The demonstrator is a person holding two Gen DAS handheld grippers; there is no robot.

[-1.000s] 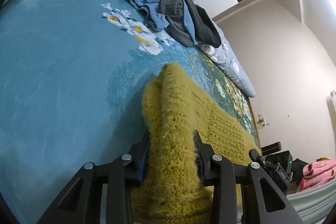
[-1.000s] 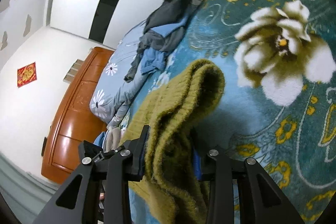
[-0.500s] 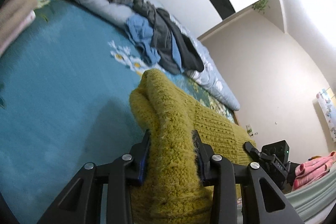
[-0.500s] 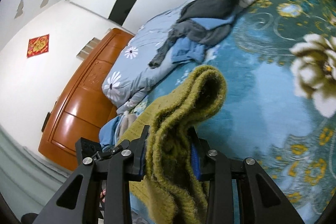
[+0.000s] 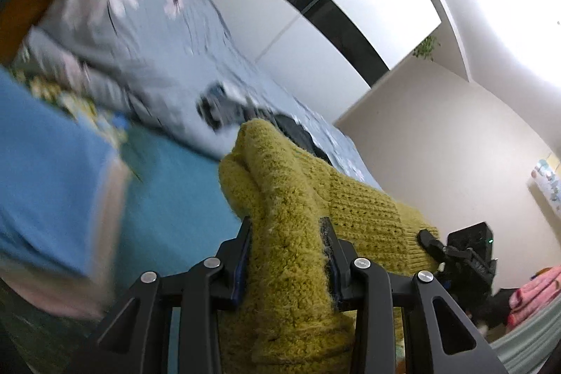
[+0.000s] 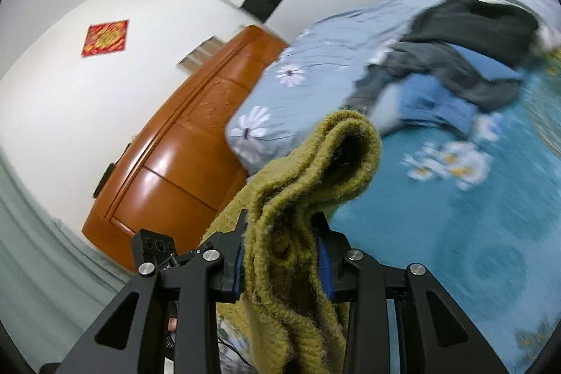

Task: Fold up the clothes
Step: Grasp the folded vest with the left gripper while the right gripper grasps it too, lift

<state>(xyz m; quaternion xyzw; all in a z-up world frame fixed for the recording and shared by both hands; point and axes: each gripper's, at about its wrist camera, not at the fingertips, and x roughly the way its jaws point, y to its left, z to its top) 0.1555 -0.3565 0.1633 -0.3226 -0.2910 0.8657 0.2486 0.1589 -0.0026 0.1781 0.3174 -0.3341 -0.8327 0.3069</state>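
A fuzzy olive-yellow knitted sweater [image 5: 291, 198] is held up above the teal floral bed cover [image 5: 175, 198]. My left gripper [image 5: 285, 255] is shut on one bunched end of it. My right gripper [image 6: 282, 255] is shut on the other end of the sweater [image 6: 315, 170], which folds over above its fingers. The knit stretches between the two grippers, and the right gripper [image 5: 455, 258] shows at the far end in the left wrist view. The left gripper's body [image 6: 157, 247] shows in the right wrist view.
A pile of dark grey and blue clothes [image 6: 455, 76] lies on the grey-blue daisy quilt [image 6: 315, 58]. A blue folded stack [image 5: 52, 191] sits at the left. An orange wooden headboard [image 6: 175, 156] stands behind. Pink cloth [image 5: 536, 290] lies at the far right.
Both grippers have lifted and tilted up with the sweater, so the bed cover dropped lower in view. The headboard, quilt and a blue folded stack came into view.
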